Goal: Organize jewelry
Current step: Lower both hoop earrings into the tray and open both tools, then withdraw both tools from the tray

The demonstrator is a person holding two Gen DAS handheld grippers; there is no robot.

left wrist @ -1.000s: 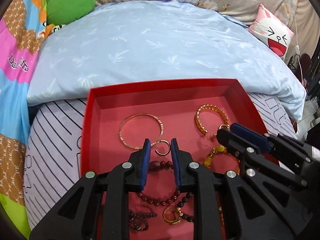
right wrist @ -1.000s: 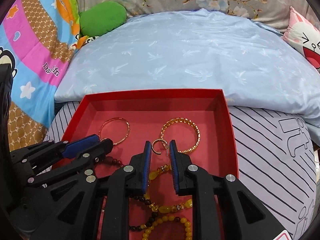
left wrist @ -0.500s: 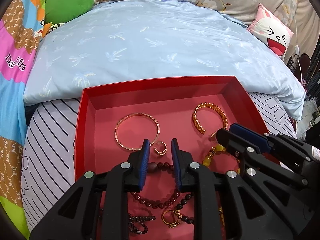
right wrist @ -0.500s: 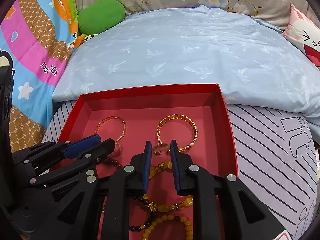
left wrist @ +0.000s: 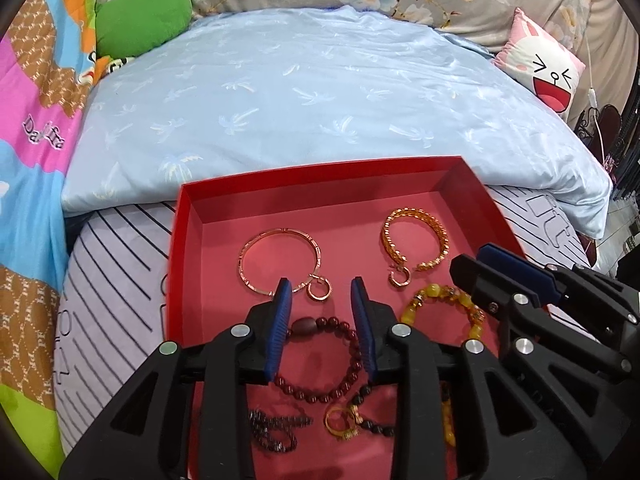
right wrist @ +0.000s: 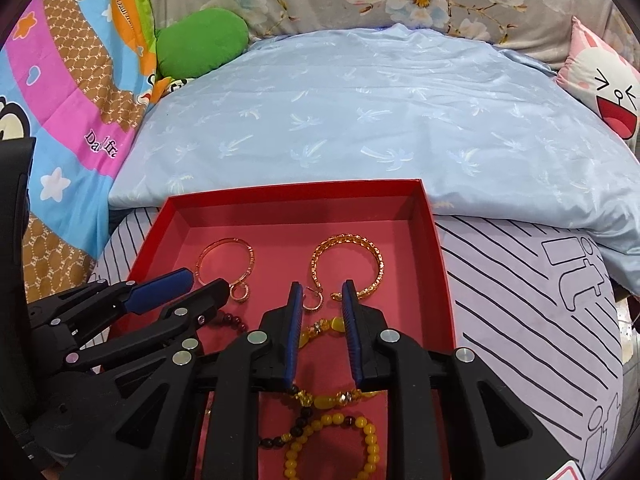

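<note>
Both grippers hung over the red tray (left wrist: 188, 248) on the bed, pointing down into it. The left gripper (left wrist: 320, 292) had just been opening its jaws; a second earlier they stood close on either side of a small rose-gold ring (left wrist: 319, 290), and now the ring lay flat on the tray floor between the parted blue pads, touched by neither and resting against the near rim of the rose-gold bangle (left wrist: 280, 260) toward the tray's far left corner. The right gripper (right wrist: 322, 296) was only slightly apart, with nothing pinched; a small gold ring (right wrist: 313, 301) lay loose on the floor just ahead of its tips, at the open ends of the gold chain bracelet (right wrist: 346, 264) toward the far right corner. Each ring thus appeared set down beside its matching bracelet, so that pairing looked done. The beaded bracelets near the tray's near edge remained bunched and probably still needed sorting.
</note>
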